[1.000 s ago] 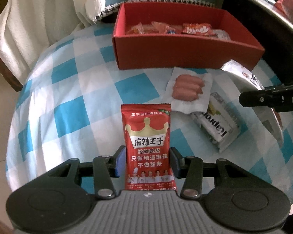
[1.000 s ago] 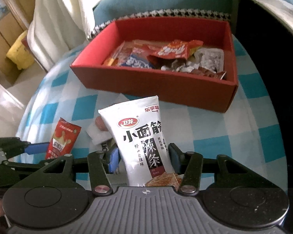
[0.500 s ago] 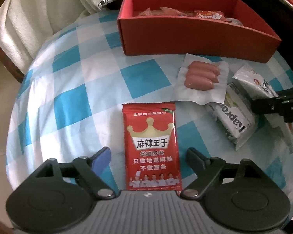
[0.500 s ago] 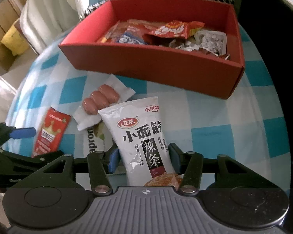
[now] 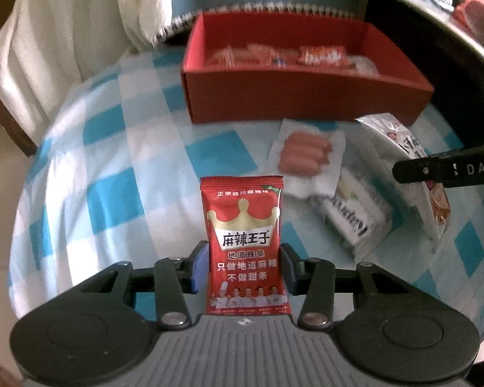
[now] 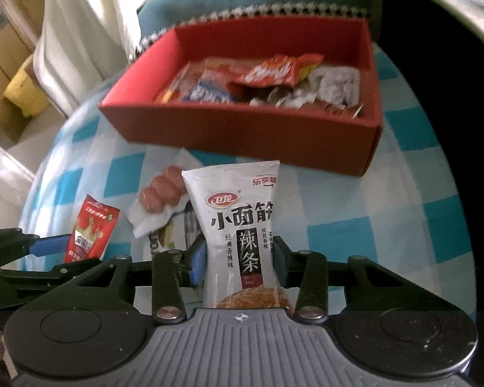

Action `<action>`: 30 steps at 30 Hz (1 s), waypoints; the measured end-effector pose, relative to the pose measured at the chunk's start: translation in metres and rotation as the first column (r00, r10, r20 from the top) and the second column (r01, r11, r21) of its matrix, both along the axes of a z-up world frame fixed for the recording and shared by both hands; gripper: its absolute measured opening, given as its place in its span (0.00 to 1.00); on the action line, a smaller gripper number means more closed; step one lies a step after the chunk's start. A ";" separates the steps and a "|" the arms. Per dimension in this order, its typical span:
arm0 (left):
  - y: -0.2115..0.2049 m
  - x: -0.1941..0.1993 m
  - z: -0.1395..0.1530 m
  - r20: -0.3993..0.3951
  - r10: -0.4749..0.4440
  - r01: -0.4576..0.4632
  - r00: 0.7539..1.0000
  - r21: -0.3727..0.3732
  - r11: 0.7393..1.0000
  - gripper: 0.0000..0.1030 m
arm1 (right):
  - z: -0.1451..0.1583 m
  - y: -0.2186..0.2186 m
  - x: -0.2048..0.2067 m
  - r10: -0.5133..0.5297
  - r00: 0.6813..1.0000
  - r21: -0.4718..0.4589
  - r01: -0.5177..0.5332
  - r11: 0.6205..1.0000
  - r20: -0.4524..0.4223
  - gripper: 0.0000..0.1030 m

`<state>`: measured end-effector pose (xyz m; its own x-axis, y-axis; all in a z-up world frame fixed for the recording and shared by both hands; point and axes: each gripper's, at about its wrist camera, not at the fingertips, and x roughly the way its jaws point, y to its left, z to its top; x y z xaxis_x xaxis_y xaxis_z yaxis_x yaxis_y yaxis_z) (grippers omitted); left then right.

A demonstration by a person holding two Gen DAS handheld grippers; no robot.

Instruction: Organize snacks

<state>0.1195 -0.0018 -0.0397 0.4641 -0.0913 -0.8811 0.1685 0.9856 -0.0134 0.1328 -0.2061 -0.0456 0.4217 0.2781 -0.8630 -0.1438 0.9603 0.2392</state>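
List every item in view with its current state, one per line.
left gripper: jaws closing, pads against the red crown packet
red crown packet: sealed, upright between those pads
right gripper: jaws closing, pads against the white packet
white packet: sealed, upright
red box: open-topped, holding several snacks
sausage pack: sealed, flat on the checked cloth

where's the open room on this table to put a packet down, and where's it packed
Bare checked tablecloth lies left of the red box and the red packet. In the right wrist view, another open stretch sits right of the white packet, below the box. Crowded: the sausage pack overlapping the wrapped snack, and the box's right half.
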 end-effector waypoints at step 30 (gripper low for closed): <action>-0.017 0.050 0.064 0.252 -0.001 0.024 0.968 -0.085 0.996 0.39 | 0.049 -0.020 0.034 -0.089 0.985 0.107 0.074 0.992 0.148 0.48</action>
